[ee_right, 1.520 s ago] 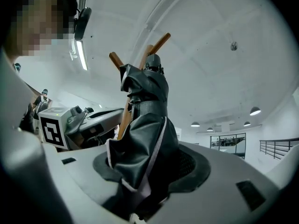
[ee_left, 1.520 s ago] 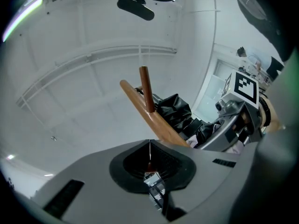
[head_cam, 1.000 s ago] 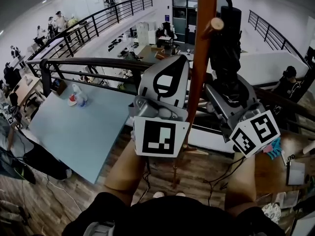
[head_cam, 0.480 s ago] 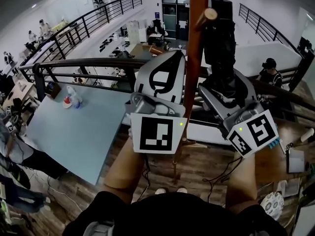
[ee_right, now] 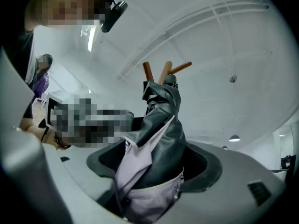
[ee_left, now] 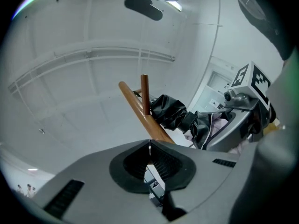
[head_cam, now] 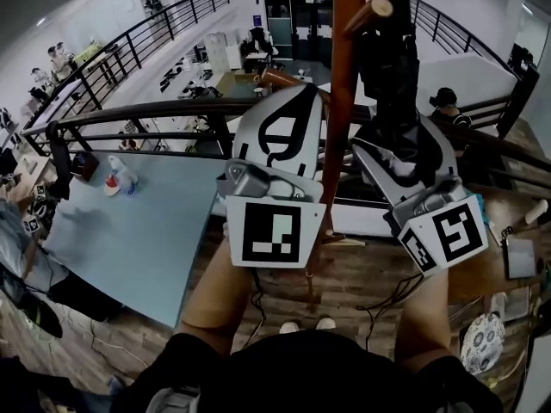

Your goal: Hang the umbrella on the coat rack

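The jaws of my right gripper (ee_right: 154, 169) have just spread wider than a second ago, released. The umbrella (ee_right: 161, 134) stands loose between them, its top up at the peg (head_cam: 372, 14) of the coat rack (head_cam: 343, 84). The jaws of my left gripper (ee_left: 149, 144) are clenched, empty.

I count 2 grippers, the left gripper (ee_left: 149, 146) and the right gripper (ee_right: 154, 160), 1 black umbrella (head_cam: 392, 67), and 1 wooden coat rack (head_cam: 344, 110) with 2 pegs (head_cam: 370, 14) showing from above. Off to the side stands 1 pale blue counter (head_cam: 146, 239). It carries 2 small things: 1 bottle (head_cam: 123, 172) and 1 red-and-white object (head_cam: 110, 185).
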The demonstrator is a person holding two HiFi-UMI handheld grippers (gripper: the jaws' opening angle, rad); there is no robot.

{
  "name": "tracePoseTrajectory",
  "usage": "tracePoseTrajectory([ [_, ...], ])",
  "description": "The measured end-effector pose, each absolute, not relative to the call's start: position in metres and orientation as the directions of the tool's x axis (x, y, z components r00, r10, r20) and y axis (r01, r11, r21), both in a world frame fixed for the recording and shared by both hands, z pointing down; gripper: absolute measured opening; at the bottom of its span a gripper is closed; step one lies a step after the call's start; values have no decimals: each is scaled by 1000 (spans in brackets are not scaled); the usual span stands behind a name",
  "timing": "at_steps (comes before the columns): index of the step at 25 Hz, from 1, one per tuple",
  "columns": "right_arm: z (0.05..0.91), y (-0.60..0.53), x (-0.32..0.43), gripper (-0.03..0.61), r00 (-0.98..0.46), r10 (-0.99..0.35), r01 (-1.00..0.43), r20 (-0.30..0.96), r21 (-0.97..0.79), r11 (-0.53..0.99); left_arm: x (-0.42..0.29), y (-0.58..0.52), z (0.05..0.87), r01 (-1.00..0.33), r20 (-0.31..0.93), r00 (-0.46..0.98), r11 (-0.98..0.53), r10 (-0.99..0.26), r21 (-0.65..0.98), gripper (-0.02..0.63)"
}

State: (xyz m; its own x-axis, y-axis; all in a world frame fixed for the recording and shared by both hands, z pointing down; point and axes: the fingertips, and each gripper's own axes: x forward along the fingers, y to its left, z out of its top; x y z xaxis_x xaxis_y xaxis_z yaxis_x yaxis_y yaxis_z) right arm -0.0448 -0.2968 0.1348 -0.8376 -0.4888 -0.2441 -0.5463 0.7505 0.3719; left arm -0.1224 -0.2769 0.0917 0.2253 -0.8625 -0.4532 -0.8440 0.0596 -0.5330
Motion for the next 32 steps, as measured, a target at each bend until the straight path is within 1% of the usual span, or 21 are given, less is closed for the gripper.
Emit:
tracePoseTrajectory([
  [5, 157, -288, -32, 336, -802, -544, -597, -246, 355, 719, -116, -270, 118, -847, -429, 260, 10, -865, -532, 14],
  [11, 176, -273, -30, 336, -785, -582, -617, -213, 362, 699, -111, -261, 138, -845, -397, 295, -44, -869, -532, 14],
  [15, 184, -268, -27, 336, -772, -609, -628, -180, 366, 687, -111, -256, 144, -847, -389, 312, -69, -867, -527, 14],
  [21, 218, -264, -28, 336, -770, -631, -613, -90, 379, 694, -114, -251, 158, -853, -372, 306, -79, -877, -516, 14],
  [27, 220, -249, -11, 336, -782, -612, -607, -119, 368, 704, -91, -244, 171, -859, -340, 295, -92, -893, -503, 14],
  [32, 219, -224, -7, 336, -798, -585, -583, -145, 434, 687, -67, -228, 184, -865, -304, 287, -109, -908, -489, 14],
])
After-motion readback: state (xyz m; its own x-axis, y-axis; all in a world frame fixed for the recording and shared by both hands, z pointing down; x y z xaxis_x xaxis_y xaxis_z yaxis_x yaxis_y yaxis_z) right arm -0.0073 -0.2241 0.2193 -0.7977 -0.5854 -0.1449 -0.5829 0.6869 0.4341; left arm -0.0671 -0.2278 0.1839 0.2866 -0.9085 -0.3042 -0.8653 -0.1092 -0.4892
